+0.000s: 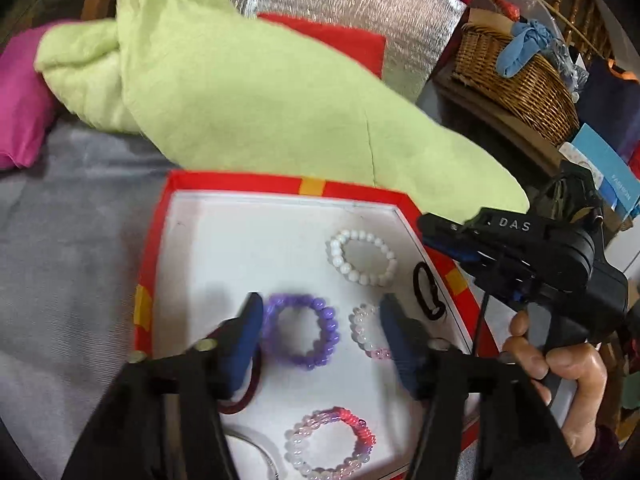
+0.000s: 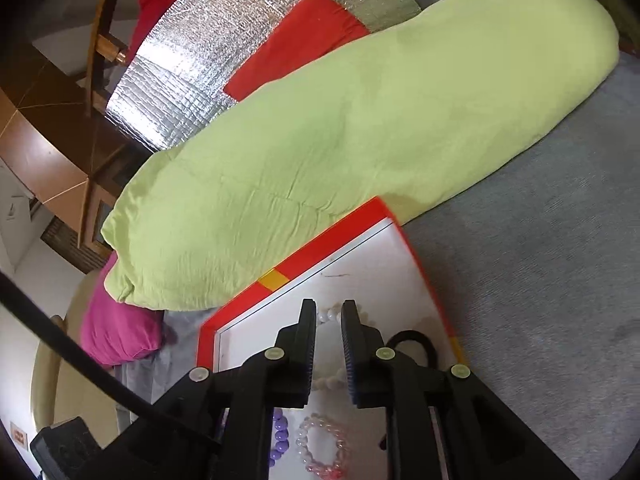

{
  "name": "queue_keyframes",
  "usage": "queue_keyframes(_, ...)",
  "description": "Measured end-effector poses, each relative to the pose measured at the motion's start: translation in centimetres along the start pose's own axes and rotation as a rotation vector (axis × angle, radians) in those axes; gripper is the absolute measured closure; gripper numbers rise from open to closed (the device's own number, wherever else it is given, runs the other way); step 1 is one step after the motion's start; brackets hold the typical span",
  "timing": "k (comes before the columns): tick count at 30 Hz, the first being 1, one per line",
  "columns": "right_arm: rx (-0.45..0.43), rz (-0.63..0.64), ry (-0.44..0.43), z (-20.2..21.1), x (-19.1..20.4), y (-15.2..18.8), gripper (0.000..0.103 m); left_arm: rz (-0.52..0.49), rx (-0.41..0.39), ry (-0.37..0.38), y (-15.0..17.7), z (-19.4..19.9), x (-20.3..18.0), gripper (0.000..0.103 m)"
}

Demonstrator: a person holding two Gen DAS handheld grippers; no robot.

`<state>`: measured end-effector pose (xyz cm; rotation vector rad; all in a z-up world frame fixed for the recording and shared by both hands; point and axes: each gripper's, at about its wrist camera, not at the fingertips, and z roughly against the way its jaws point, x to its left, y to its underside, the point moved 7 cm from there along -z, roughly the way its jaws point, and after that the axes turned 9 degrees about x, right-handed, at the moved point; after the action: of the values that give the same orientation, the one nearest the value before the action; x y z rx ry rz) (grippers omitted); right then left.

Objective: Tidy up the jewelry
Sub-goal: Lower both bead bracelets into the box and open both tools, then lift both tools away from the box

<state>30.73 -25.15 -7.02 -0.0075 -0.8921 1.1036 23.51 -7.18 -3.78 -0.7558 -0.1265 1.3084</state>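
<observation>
A red-rimmed box [image 1: 236,184] with a white floor lies on a grey blanket. In it lie a purple bead bracelet [image 1: 304,332], a white bead bracelet [image 1: 362,257], a clear-pink bracelet [image 1: 362,330], a pink-and-red bracelet [image 1: 332,446], a black hair tie [image 1: 428,292] and a dark red hair tie [image 1: 244,396]. My left gripper [image 1: 320,308] is open just above the box floor, its fingers on either side of the purple bracelet. My right gripper [image 2: 328,312] hovers over the box [image 2: 320,252] with a narrow gap between its fingers, above the white bracelet [image 2: 328,314], holding nothing. It also shows at the right of the left wrist view [image 1: 452,236].
A large light-green pillow [image 1: 248,92] lies behind the box, with a magenta cushion [image 1: 20,96] at the left and a red cushion [image 1: 340,40] behind. A wicker basket [image 1: 516,80] stands at the back right. A silver foil mat [image 2: 224,48] lies behind the pillow.
</observation>
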Motion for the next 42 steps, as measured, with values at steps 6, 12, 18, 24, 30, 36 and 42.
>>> queue_keyframes(6,-0.025,0.063,0.033,3.2,0.9,0.6,0.081,-0.015,-0.043,-0.122,-0.1,3.0,0.4,0.032)
queue_keyframes(12,0.007,0.115,0.071,6.1,1.6,3.1,0.038,-0.048,-0.064,-0.308,1.3,6.4,0.8,0.022)
queue_keyframes(18,0.014,0.225,0.17,10.4,2.2,6.3,0.038,-0.098,-0.072,-0.491,3.8,9.3,1.1,0.02)
queue_keyframes(24,-0.002,0.413,0.326,14.8,2.4,11.5,0.037,-0.07,-0.122,-0.517,6.5,13.3,0.1,0.02)
queue_keyframes(30,-0.078,0.498,0.393,19.2,2.1,16.4,0.036,-0.056,-0.197,-0.526,10.9,17.1,-1.9,0.018)
queue_keyframes(36,-0.162,0.506,0.382,22.7,2.7,18.7,0.031,-0.028,-0.175,-0.513,13.4,18.0,-2.1,0.018)
queue_keyframes(42,-0.129,0.536,0.395,20.9,3.5,19.4,0.03,0.007,-0.17,-0.522,13.3,17.8,-0.8,0.018)
